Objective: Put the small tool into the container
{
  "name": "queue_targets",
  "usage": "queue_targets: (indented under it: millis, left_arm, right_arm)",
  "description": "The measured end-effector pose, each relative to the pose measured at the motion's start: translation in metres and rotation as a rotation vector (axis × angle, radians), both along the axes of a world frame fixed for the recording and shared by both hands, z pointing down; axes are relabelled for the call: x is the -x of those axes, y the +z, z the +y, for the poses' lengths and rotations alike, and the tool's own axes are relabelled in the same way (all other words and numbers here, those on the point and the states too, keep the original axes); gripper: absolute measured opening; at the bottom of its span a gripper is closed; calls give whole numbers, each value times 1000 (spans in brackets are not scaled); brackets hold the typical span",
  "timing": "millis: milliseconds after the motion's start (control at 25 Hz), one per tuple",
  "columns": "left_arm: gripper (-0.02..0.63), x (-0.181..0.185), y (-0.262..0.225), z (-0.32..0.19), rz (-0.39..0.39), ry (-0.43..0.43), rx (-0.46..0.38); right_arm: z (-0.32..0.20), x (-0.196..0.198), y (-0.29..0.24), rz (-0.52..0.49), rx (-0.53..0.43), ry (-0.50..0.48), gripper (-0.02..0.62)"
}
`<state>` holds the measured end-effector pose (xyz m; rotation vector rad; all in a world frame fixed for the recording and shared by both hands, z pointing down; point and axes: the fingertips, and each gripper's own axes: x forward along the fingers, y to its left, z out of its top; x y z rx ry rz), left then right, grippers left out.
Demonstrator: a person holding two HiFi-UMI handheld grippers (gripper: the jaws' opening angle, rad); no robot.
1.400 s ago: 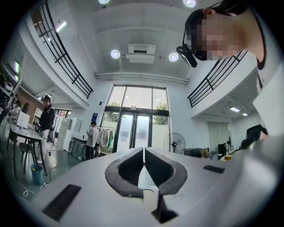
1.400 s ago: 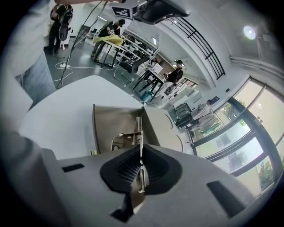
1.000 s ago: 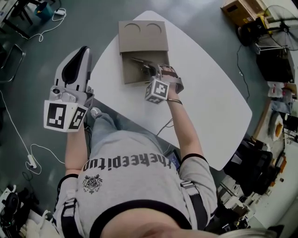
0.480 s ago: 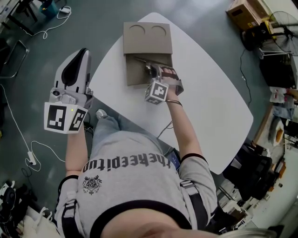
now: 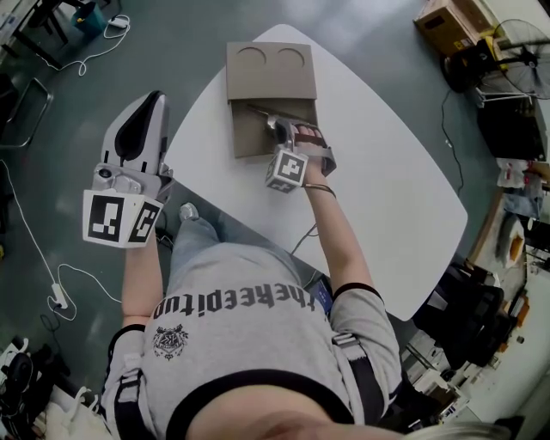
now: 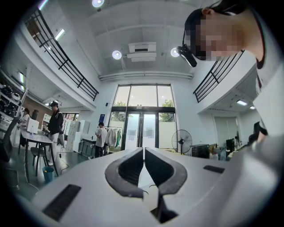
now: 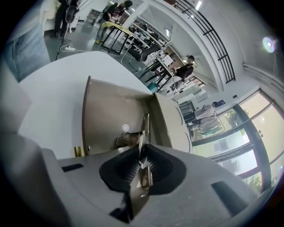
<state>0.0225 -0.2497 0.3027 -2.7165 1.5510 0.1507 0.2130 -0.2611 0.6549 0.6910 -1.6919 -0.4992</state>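
Note:
A brown cardboard container [image 5: 271, 64] lies on the white table [image 5: 387, 172], with two round cut-outs in its far part and an open tray [image 7: 106, 115] in its near part. My right gripper [image 5: 288, 133] points down into the tray. Its jaws have just been opening a little, and the small metal tool [image 7: 143, 128] still stands between the pads, its thin tip [image 5: 258, 111] sticking out over the tray floor. My left gripper [image 5: 146, 99] hangs off the table's left side over the floor. It is shut [image 6: 143, 153] with nothing in it.
The tray's walls rise to the left and right of the tool. A cable [image 5: 77, 60] runs across the floor at left. Boxes [image 5: 447, 21] and other gear crowd the right side. In the left gripper view, people [image 6: 55, 122] stand at a far desk.
The right gripper stays over the tray with the tool between its jaws. The left gripper has not moved.

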Motion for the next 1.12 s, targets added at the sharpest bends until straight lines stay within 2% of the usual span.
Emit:
queue_targets:
  millis: [160, 400, 680, 920, 1120]
  left_arm:
    - [12, 2, -2, 3, 2, 6, -5]
    - [12, 17, -3, 7, 15, 11, -11]
    - [12, 26, -10, 15, 15, 28, -14]
    - [12, 41, -7, 14, 21, 25, -8]
    - [12, 41, -8, 17, 27, 40, -12]
  right_arm:
    - [-1, -1, -1, -8, 27, 28, 20]
    - [0, 4, -6, -75, 68, 106, 49]
    - [13, 7, -2, -20, 16, 116, 33]
    - [10, 11, -7, -121, 128, 195, 81]
    - [19, 19, -1, -158, 228, 218, 101]
